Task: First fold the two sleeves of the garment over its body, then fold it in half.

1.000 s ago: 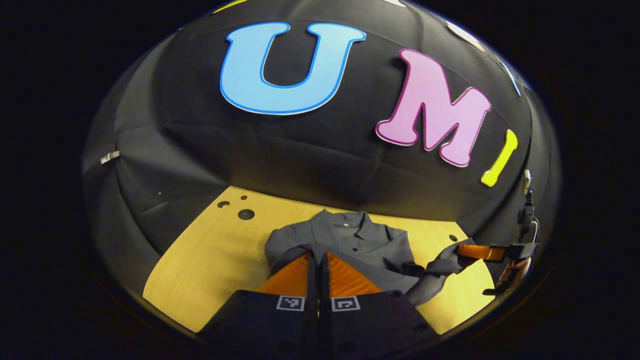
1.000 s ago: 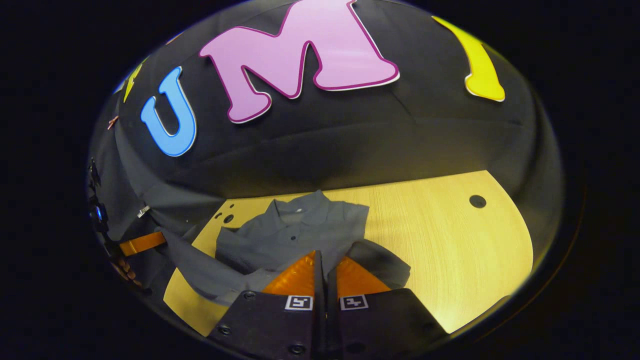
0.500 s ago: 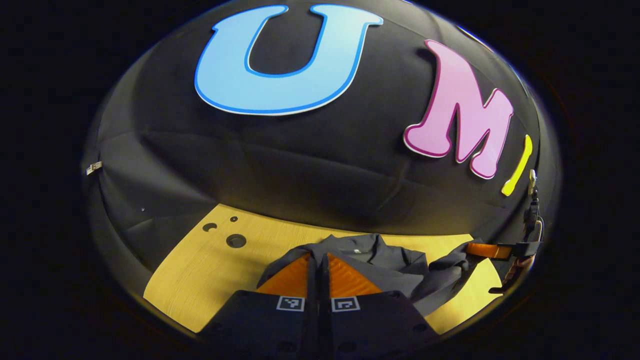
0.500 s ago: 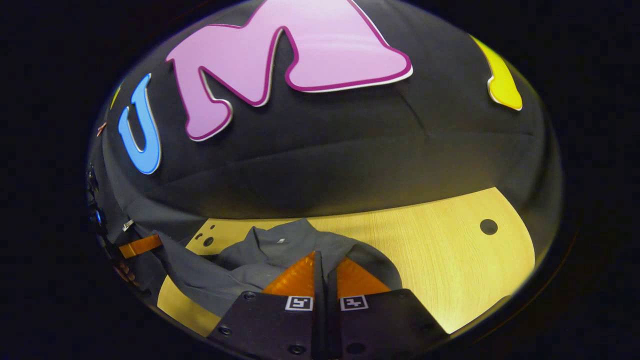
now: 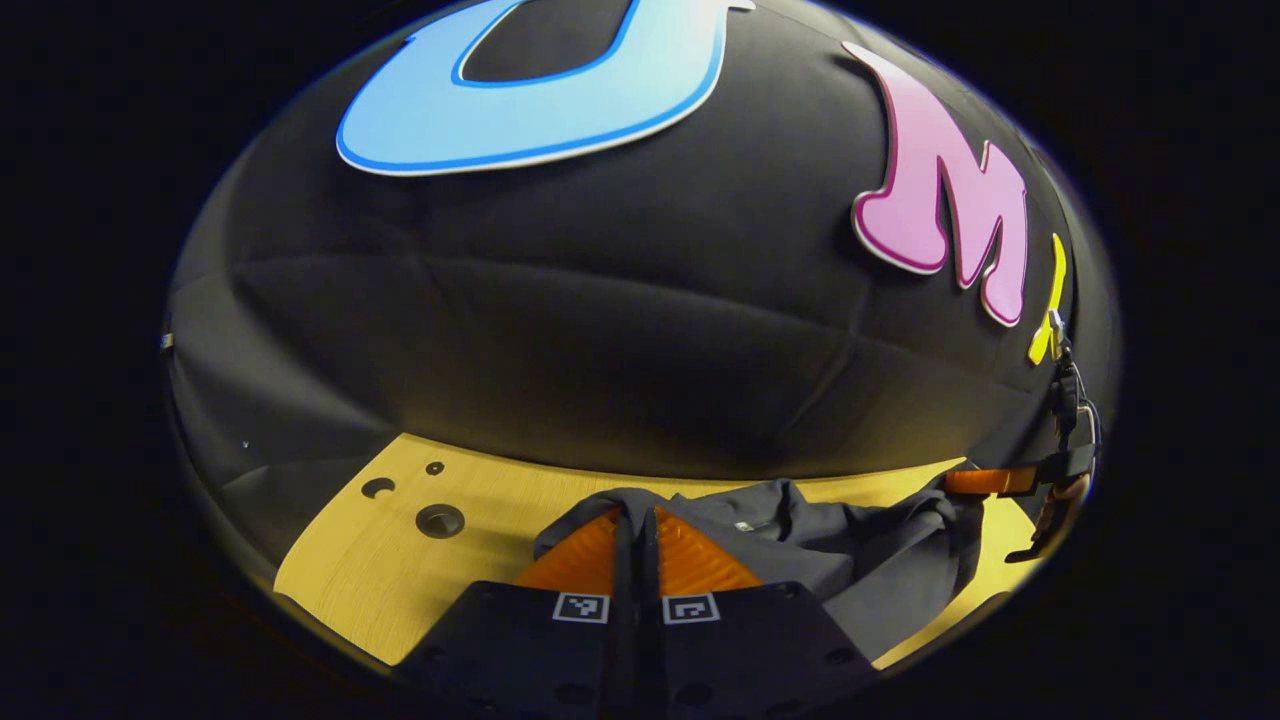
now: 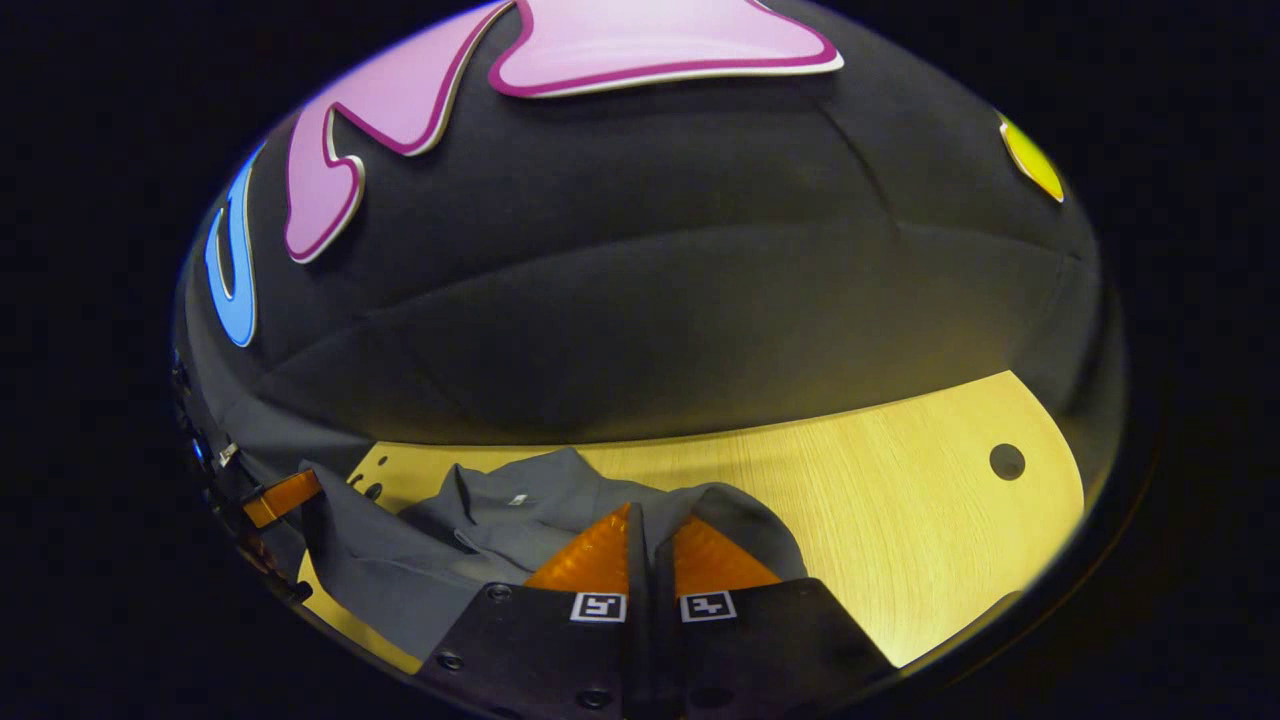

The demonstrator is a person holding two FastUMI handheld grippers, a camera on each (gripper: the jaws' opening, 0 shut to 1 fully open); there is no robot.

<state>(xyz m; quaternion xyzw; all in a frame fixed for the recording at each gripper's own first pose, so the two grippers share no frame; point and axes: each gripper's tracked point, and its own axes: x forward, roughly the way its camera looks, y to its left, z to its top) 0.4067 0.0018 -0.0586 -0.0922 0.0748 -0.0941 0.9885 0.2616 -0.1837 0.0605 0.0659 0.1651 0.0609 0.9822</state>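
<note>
no readable text; the garment (image 5: 800, 545) neck label (image 6: 517, 498) is too small to make out.

Warm light pools on the wooden table (image 6: 900, 500); the booth wall (image 5: 600, 330) falls dim, fisheye bending edges, focus sharp.

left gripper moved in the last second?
Yes. In the left gripper view the round holes in the table have dropped lower and the wall has grown, so the left gripper, shut on the garment, has gone forward toward the wall.
</note>
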